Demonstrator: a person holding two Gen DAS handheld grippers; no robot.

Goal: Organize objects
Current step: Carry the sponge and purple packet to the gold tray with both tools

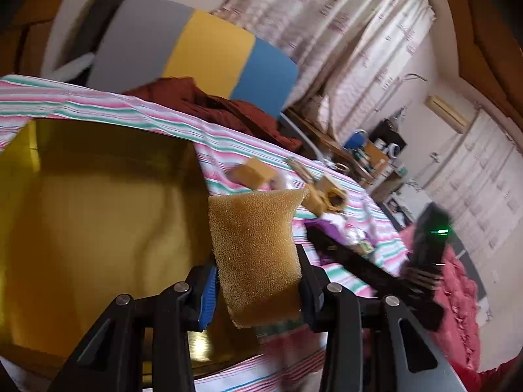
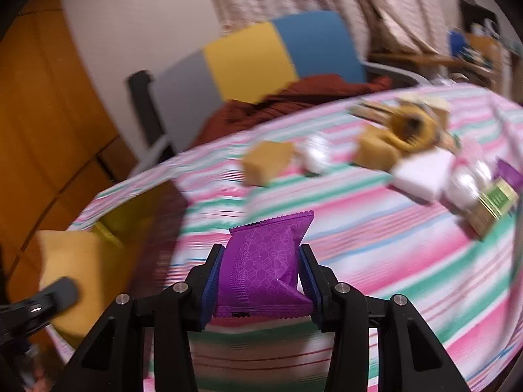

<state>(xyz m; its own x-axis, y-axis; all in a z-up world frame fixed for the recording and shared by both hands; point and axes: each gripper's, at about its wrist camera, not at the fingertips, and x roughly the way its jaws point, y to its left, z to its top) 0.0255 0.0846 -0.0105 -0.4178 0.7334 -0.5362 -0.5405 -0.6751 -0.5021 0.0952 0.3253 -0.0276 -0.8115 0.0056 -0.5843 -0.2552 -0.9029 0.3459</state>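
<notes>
Now, left gripper: clamped on tan sponge, lower centre.
Right gripper: clamped on purple packet, lower centre.
Yellow box: open, frame left of sponge.
Striped cloth: small items scattered upper right, blurred.

The left gripper points downward, its jaws clamped on a sponge. The right gripper also points downward, to the left one's right, jaws pinching a purple packet.
</notes>
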